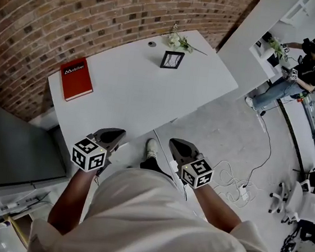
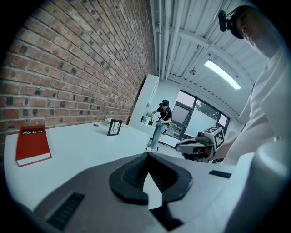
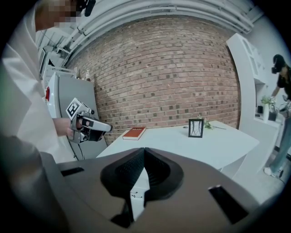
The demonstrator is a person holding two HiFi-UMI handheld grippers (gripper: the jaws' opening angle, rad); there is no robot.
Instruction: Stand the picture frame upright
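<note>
A small black picture frame (image 1: 172, 60) stands upright at the far side of the white table (image 1: 132, 100), close to the brick wall. It also shows in the left gripper view (image 2: 114, 128) and the right gripper view (image 3: 196, 128). Both grippers hang close to my body at the table's near edge, far from the frame. My left gripper (image 1: 116, 134) (image 2: 146, 157) is shut and holds nothing. My right gripper (image 1: 175, 144) (image 3: 144, 152) is off the table's near right corner, jaws together and empty. Each shows in the other's view, the right gripper (image 2: 184, 146) and the left gripper (image 3: 105, 128).
A red book (image 1: 76, 78) lies flat at the table's left end. White flowers (image 1: 178, 40) and a small round object (image 1: 151, 44) lie behind the frame. Another person (image 1: 299, 71) stands at white shelves on the right. A grey cabinet (image 1: 9, 139) stands left; cables (image 1: 241, 183) cross the floor.
</note>
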